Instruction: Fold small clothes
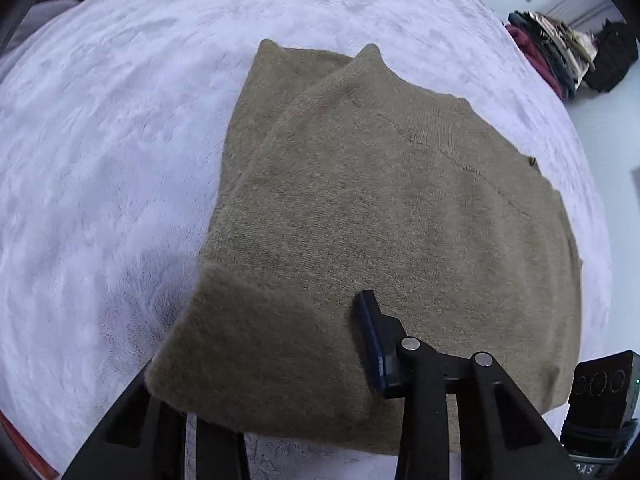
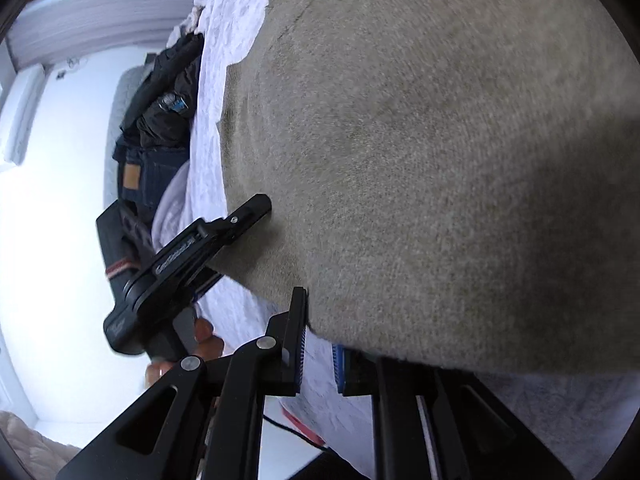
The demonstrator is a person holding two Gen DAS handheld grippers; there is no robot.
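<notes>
The sweater (image 1: pixel 360 200), a tan knit, lies spread on a white fleecy blanket (image 1: pixel 100 160) and fills most of both views. In the left wrist view its body runs from the centre out to 3 o'clock, with two small peaks of cloth standing up at 12 o'clock. A folded flap hangs down towards 7 o'clock.

The left gripper (image 1: pixel 280 312) comes in from 6 o'clock. One finger (image 1: pixel 376 344), blue-padded, rests on top of the knit. The other is buried under the flap at 7 o'clock, so cloth sits between the two. Seen from the right wrist view, the same gripper looks narrow and is pinched onto the sweater's edge at 9 o'clock. A hand (image 2: pixel 204 340) grips its handle at 8 o'clock.

The right gripper (image 2: pixel 320 316) enters from 6 o'clock and stands almost closed. The hem sits at its tips. One finger (image 2: pixel 298 336) shows its blue pad just beside the edge, and the other goes under the overhanging knit. A thin strip of blanket shows between the pads lower down. It holds the hem of the sweater.

Well apart from the sweater, a pile of clothes (image 1: pixel 560 52) sits off the blanket's edge at 2 o'clock in the left wrist view. In the right wrist view, dark garments and jeans (image 2: pixel 144 176) lie at 9 o'clock beyond the blanket.
</notes>
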